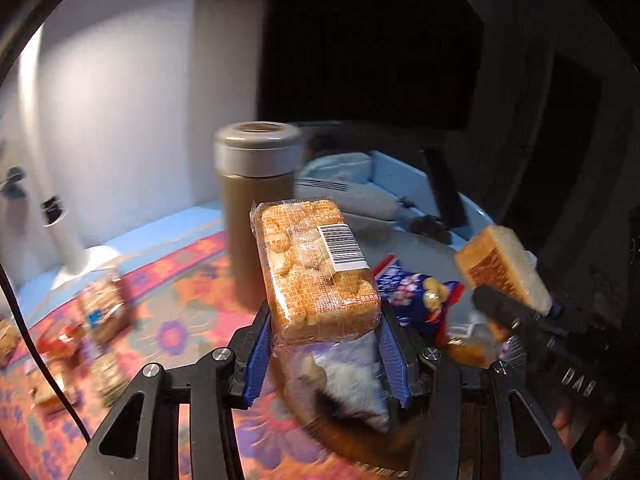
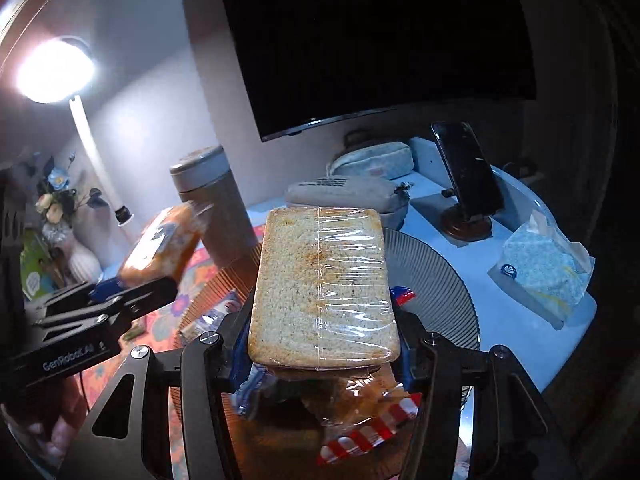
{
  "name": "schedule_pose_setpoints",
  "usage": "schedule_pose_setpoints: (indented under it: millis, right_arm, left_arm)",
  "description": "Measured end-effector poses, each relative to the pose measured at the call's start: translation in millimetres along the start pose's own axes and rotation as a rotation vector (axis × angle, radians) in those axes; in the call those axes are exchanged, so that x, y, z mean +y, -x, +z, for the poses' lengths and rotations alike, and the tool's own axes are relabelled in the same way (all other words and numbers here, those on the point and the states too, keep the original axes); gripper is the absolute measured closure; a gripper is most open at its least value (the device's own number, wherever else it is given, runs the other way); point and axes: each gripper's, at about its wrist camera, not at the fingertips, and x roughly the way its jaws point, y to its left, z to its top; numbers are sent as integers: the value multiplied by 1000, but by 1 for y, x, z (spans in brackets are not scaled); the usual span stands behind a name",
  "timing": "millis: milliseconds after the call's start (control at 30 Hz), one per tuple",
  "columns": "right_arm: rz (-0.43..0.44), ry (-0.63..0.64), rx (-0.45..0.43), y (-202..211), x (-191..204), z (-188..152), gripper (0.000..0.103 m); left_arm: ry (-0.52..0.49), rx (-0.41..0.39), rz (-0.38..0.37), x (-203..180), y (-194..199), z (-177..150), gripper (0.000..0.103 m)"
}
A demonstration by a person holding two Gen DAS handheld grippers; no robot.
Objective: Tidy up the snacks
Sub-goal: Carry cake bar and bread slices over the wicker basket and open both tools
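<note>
Left gripper (image 1: 325,354) jaws clamp a wrapped bread packet (image 1: 314,270) above the patterned cloth (image 1: 180,280).

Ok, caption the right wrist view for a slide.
Right gripper holds a wrapped toast slice above the ribbed plate.

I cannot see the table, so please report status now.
Left gripper shut on biscuit pack. Right gripper shut on wrapped toast slice. Both over snack plate; thermos stands close.

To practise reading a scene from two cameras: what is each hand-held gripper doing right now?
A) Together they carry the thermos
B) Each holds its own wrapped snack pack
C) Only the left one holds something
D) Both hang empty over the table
B: the left hand-held gripper clamps a barcoded snack pack, and the right hand-held gripper clamps a wrapped bread slice pack.
</note>
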Motion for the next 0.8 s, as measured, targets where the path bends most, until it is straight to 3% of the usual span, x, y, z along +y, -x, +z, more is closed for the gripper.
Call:
schedule_pose_setpoints:
  millis: [167, 267, 300, 333, 633, 800]
  right_arm:
    - [17, -23, 17, -8, -7, -4, 49]
    - [1, -35, 37, -13, -11, -4, 43]
    - [8, -46, 42, -13, -13, -4, 36]
    - [15, -59, 41, -13, -16, -3, 34]
    - [35, -30, 11, 2, -5, -2, 34]
    - [73, -17, 25, 4, 13, -6, 29]
  left_arm:
    - [-57, 39, 12, -17, -25, 15, 55]
    - [-43, 68, -4, -14, -33, 19, 36]
    - [-37, 64, 2, -11, -34, 18, 23]
    - [-29, 50, 8, -7, -32, 18, 21]
    - [87, 49, -7, 43, 7, -8, 21]
    - [143, 26, 77, 85, 56, -38, 21]
